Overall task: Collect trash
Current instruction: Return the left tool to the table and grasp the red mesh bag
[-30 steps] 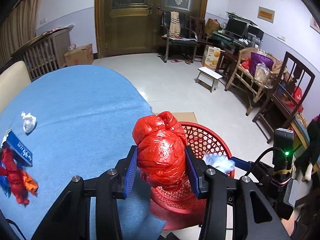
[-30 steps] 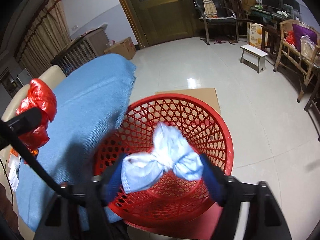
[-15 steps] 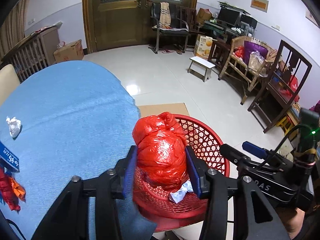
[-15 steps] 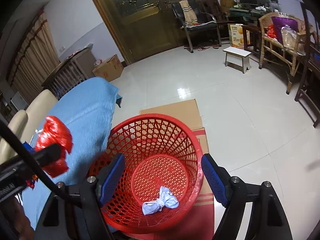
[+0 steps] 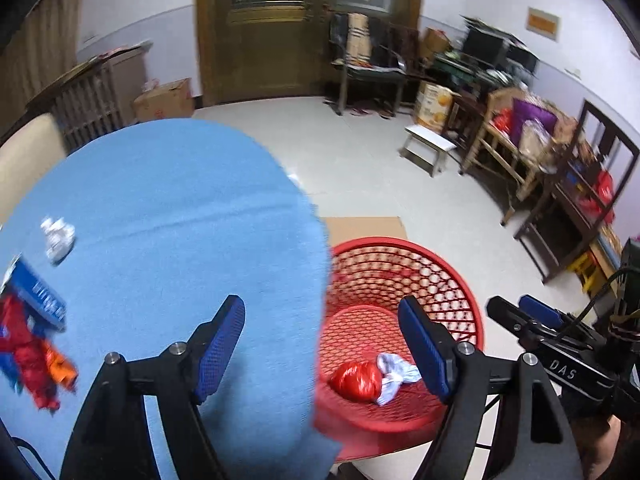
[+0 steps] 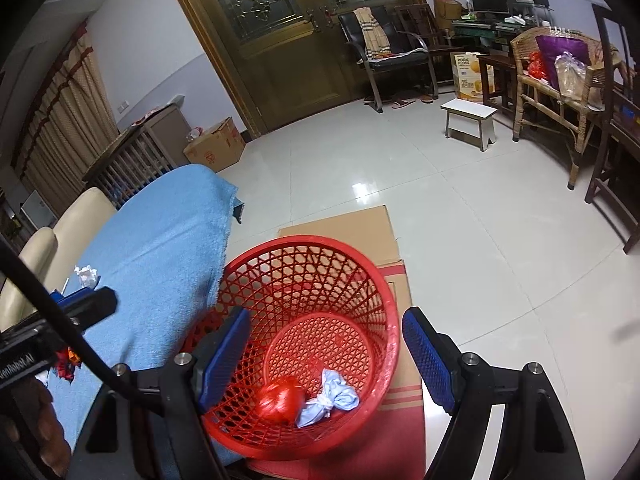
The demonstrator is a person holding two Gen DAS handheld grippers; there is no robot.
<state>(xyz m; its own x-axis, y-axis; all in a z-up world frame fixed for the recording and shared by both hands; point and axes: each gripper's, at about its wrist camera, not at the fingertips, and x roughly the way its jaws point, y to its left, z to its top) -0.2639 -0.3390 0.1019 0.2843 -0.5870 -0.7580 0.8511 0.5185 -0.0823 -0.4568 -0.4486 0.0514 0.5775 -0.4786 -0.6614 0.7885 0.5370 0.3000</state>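
Both my grippers are wide apart in the fingers and carry nothing. My left gripper [image 5: 320,344] hangs over the edge of the blue cloth [image 5: 172,208], half above the red basket [image 5: 472,320]. My right gripper [image 6: 326,354] hangs above the same red basket [image 6: 384,292] and looks down into it.

At the bottom of the basket lie two pieces of trash, touching each other: a red plastic bundle [image 6: 280,400] and a pale blue knotted bag [image 6: 334,398].

More trash waits on the cloth, well apart from the basket: a crumpled white paper [image 5: 58,234], a blue packet [image 5: 38,296] and red and orange wrappers [image 5: 32,364] near the left edge of the left view.

I judge the step in hand is to go back for these pieces. To do it well, I should swing the left gripper to the wrappers, because they are on its side, and keep the fingers wide until they stand on both sides of the pile. The wrappers look thin and loose, so I should press low to the cloth and pinch the thick middle, without catching the cloth itself. The white paper is small; I should center it well before closing.
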